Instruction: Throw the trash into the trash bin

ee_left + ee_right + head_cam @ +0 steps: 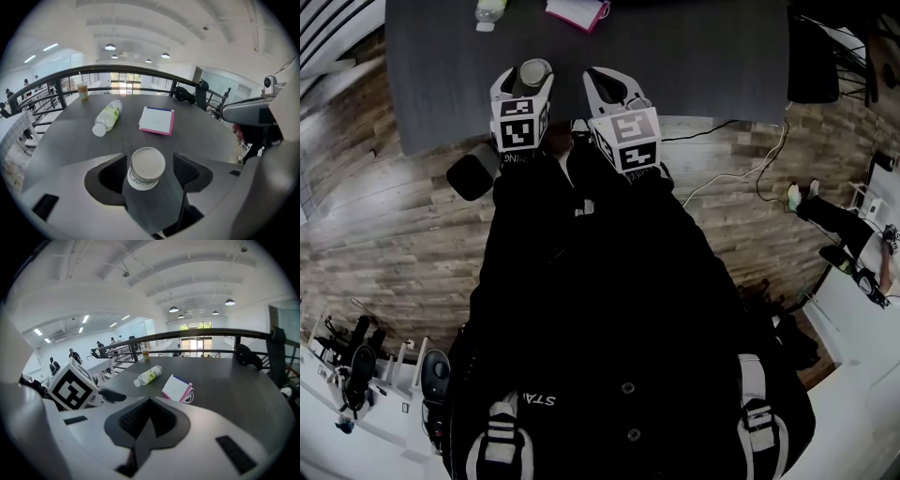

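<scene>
Left tool (149, 161) wide, cup (146, 168) between jaws

A dark grey table (694, 66) stands on a wood-plank floor (384, 244), where a white cable (727, 178) trails off past its near right corner. On the tabletop lies a white booklet with a pink cover edge (157, 120) — flat, a thin white cord (189, 398) just beside it — and a black bag (247, 356) sits at the far edge. Behind runs a black railing (136, 70), with round ceiling lamps (110, 47) above
</scene>
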Tool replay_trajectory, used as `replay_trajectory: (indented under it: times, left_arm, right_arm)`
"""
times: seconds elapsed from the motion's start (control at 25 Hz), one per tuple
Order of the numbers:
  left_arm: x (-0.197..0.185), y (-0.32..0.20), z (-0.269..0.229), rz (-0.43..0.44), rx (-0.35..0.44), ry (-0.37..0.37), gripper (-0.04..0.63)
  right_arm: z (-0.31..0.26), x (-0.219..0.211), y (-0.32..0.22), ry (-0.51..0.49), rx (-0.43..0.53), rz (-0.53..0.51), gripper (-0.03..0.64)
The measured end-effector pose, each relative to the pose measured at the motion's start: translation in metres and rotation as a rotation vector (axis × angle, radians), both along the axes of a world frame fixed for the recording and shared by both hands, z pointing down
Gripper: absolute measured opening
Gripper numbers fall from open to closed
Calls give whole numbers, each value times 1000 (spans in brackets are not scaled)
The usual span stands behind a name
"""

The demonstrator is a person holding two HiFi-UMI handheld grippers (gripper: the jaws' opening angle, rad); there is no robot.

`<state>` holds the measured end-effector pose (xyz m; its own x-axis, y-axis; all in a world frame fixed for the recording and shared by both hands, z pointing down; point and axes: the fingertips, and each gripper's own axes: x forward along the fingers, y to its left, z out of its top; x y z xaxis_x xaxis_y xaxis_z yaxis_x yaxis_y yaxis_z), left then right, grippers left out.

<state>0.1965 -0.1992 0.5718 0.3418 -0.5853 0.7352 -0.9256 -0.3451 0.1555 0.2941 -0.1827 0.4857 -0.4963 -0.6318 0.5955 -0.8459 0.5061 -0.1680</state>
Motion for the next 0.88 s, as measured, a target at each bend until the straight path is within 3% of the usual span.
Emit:
replay_trajectory:
  times: [0.48,0.88]
  left_arm:
    - [2,-4,30,-12,-38,-44,293]
    - [-11,2,17,-89,-4,-45,276]
  right_arm:
    - [9,1,4,-1,-18,-4,12]
    - [8,7,11,-2,-19,-8,12]
